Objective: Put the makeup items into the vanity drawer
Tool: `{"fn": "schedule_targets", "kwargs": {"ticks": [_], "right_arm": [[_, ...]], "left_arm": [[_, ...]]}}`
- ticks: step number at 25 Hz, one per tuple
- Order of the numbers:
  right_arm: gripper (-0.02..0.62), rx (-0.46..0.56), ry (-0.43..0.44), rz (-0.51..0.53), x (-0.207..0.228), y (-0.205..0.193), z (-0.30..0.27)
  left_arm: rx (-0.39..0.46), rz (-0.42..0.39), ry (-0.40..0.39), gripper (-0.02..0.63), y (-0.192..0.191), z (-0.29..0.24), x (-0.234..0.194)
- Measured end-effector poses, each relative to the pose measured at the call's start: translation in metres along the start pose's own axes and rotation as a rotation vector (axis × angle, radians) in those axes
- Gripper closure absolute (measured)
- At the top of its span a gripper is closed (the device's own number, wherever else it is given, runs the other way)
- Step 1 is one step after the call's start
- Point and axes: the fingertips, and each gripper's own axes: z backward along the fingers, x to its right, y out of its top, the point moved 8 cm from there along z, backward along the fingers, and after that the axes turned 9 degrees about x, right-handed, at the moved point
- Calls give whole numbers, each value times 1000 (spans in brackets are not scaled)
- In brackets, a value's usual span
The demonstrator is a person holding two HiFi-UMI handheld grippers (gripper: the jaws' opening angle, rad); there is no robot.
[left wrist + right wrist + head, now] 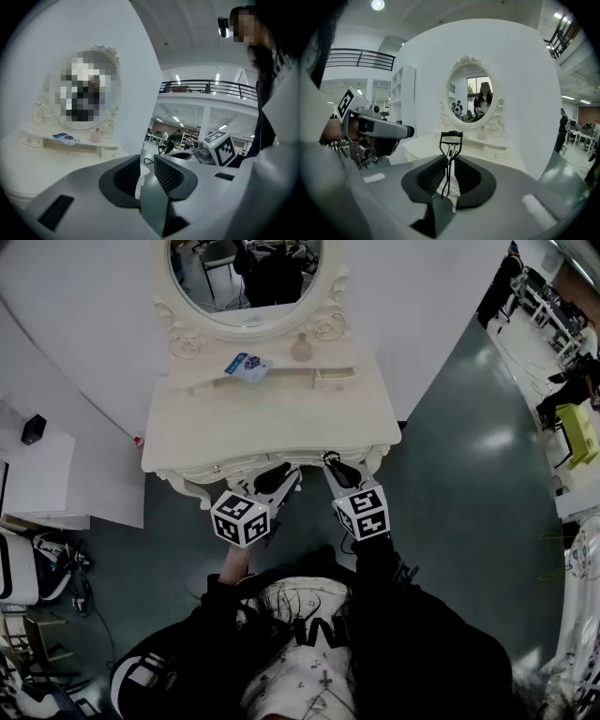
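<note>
A black eyelash curler (451,138) stands upright between the pads of my right gripper (449,161), which is shut on its handles. In the head view that right gripper (331,462) hovers at the front edge of the cream vanity table (272,423). My left gripper (279,476) is beside it at the same edge. In its own view the left gripper (147,160) has a narrow gap between its pads with nothing in it. On the vanity's back shelf lie a blue and white packet (248,365) and a pink bottle (301,349). A small shelf drawer (335,377) looks closed.
An oval mirror (246,277) in a carved frame rises behind the shelf, against a white wall. Dark green floor (469,474) spreads to the right of the vanity. White cabinets (37,474) and cables stand at the left. The person's dark sleeves fill the bottom of the head view.
</note>
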Motion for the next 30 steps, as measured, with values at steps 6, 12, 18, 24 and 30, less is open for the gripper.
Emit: {"fn": "schedule_targets", "kwargs": {"ticks": [6, 12, 18, 24, 30], "right_arm": [[528, 31, 29, 6, 33, 7, -12], [528, 30, 58, 31, 67, 7, -14], [528, 28, 96, 47, 99, 2, -16], [528, 27, 129, 36, 113, -5, -18], [528, 28, 141, 24, 120, -6, -21]], "left_arm": [[28, -12, 28, 514, 5, -32, -6], [43, -16, 39, 514, 3, -69, -4], [58, -16, 59, 514, -2, -99, 5], [41, -13, 93, 514, -9, -107, 11], [26, -24, 114, 514, -3, -108, 14]]}}
